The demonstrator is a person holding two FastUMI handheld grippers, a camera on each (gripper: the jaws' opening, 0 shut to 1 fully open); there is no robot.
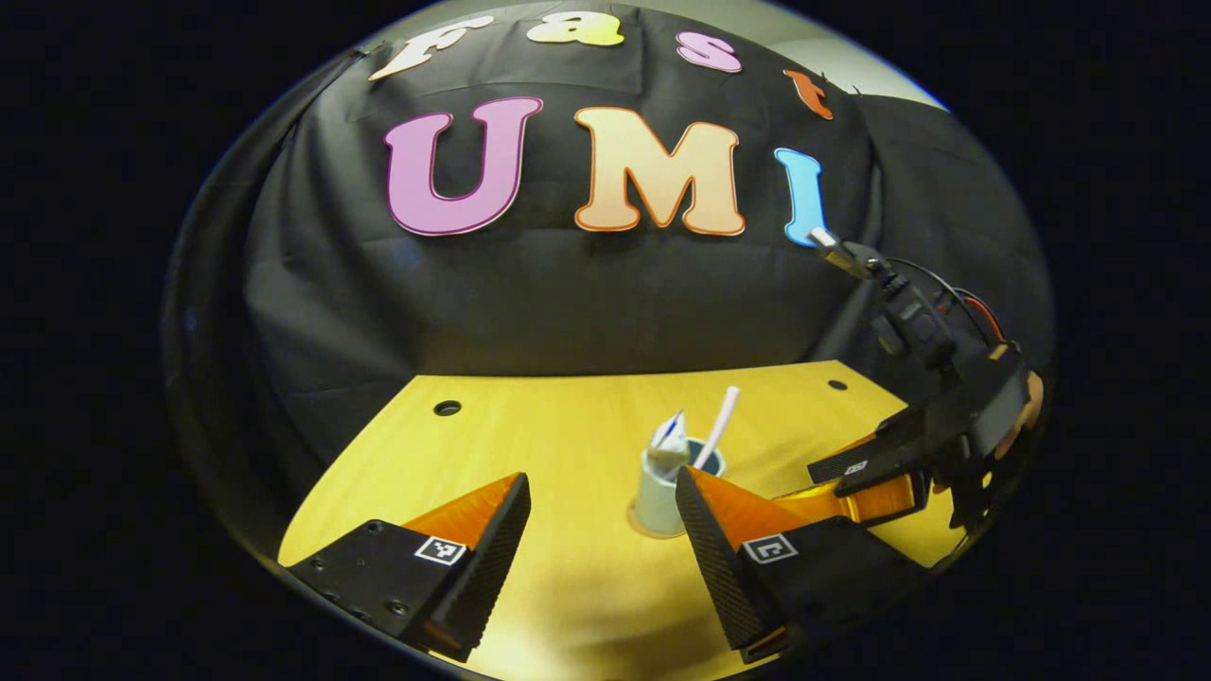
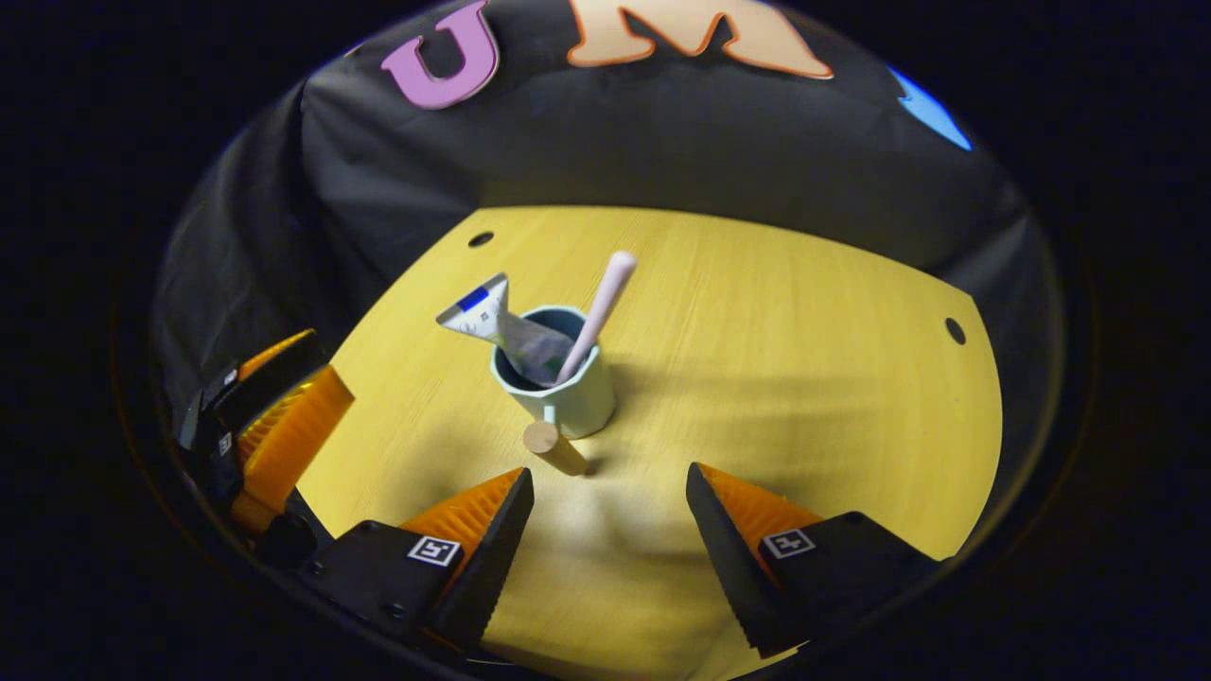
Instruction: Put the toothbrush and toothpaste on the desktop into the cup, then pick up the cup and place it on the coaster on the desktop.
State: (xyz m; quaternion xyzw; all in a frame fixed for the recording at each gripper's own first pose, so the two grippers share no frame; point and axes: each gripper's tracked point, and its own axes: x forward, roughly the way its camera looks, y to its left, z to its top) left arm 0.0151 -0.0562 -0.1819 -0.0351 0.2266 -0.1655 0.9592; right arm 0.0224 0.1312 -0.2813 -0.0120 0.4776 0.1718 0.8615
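A pale cup (image 2: 577,397) with a short wooden handle (image 2: 553,446) stands upright on the yellow desktop (image 2: 804,378). In it lean a white toothpaste tube (image 2: 487,317) and a pale pink toothbrush (image 2: 603,303). My right gripper (image 2: 610,478) is open just in front of the handle, holding nothing. In the left gripper view the cup (image 1: 653,492) sits past my open left gripper (image 1: 599,482), partly behind its right finger, with the toothbrush (image 1: 721,424) and tube (image 1: 668,433) sticking out. A thin tan rim under it looks like the coaster (image 1: 641,526).
The right gripper (image 1: 875,478) and the hand (image 1: 1029,402) holding it come in from the right in the left gripper view. The left gripper (image 2: 274,426) sits at the left edge of the right gripper view. Small holes (image 2: 481,239) (image 2: 955,331) mark the desktop's far corners.
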